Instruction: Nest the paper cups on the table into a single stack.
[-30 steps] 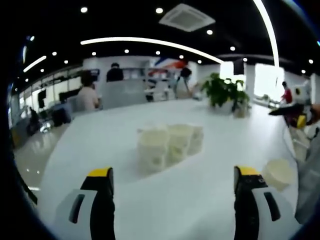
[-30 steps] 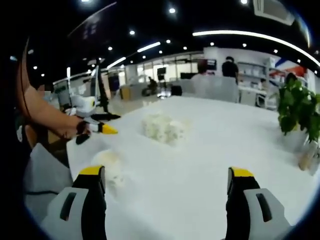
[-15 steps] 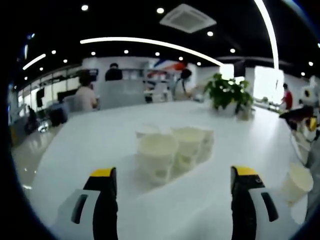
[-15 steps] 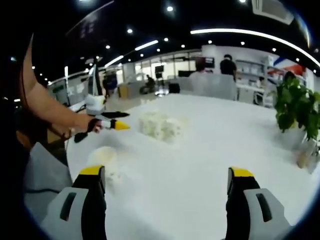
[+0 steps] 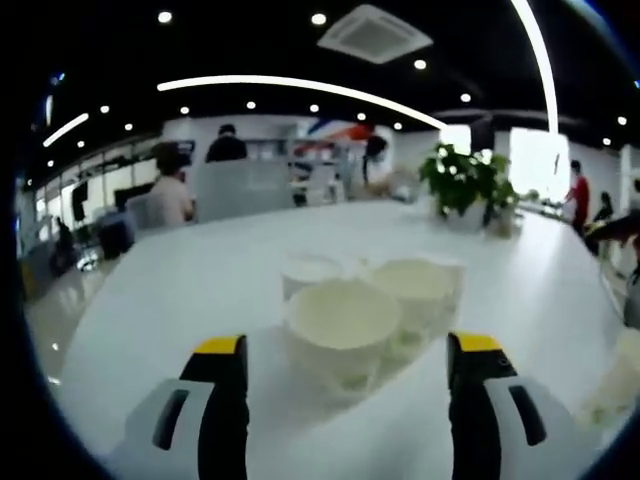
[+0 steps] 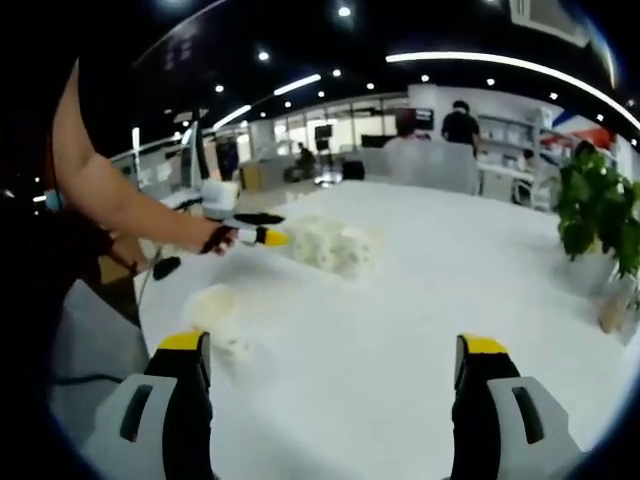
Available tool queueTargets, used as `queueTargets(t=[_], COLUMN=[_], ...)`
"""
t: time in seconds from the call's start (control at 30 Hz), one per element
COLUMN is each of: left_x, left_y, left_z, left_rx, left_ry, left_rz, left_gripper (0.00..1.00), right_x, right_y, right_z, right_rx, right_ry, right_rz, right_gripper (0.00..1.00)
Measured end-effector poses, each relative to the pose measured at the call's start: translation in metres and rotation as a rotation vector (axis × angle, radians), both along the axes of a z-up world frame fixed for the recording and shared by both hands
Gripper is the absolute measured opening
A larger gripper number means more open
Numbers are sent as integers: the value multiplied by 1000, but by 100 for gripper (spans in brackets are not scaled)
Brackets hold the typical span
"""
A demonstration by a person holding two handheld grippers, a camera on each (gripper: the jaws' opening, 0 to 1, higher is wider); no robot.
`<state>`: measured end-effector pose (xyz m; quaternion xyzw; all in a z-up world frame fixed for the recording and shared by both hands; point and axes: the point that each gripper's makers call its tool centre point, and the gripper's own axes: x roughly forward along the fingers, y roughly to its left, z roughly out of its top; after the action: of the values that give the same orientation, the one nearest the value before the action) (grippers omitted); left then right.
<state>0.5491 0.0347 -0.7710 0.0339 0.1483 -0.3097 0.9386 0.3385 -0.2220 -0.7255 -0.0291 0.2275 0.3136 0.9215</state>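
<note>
Left gripper (image 5: 345,350) wide open, yellow-tipped jaws standing either side of the nearest paper cup (image 5: 342,330), neither jaw touching it yet as far as can be judged. Just behind and beside that cup, the rest of the cluster of cups (image 5: 415,290), packed close and touching one another on the white table (image 5: 180,290). Right gripper (image 6: 330,355) also spread open and holding nothing, hovering over bare tabletop, with a lone cup (image 6: 212,310) lying near its left jaw and well apart from the cluster. Left gripper seen in the right gripper view (image 6: 262,237), its tip at the edge of the cluster, a forearm (image 6: 130,200) behind it. Likely step: taking hold of the front cup. Best done by closing gently on the wall below the rim, squarely across the middle, lightly enough not to crush thin paper, then lifting straight up so neighbours stay put. Potted plant (image 5: 465,180) far back, no obstacle.
</note>
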Motion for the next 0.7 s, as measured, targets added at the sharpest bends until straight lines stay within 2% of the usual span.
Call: queueTargets(t=[0.1, 0.37, 0.43, 0.53, 0.7], left_x=[5, 18, 20, 19, 18], left_y=[-3, -5, -6, -7, -6], left_z=[-6, -7, -6, -8, -11], left_rx=[48, 60, 33, 41, 58], left_ry=[4, 6, 14, 14, 21], left_rz=[-14, -17, -16, -28, -37], left_gripper=[72, 62, 62, 59, 48], right_x=[-1, -5, -6, -8, -7], right_y=[-1, -3, -2, -2, -1], right_z=[1, -4, -5, -8, -5], right_rx=[-1, -3, -1, -8, -6], right_ry=[1, 13, 18, 25, 17], right_rz=[-1, -10, -11, -7, -9], right_gripper=[100, 100, 100, 100, 100])
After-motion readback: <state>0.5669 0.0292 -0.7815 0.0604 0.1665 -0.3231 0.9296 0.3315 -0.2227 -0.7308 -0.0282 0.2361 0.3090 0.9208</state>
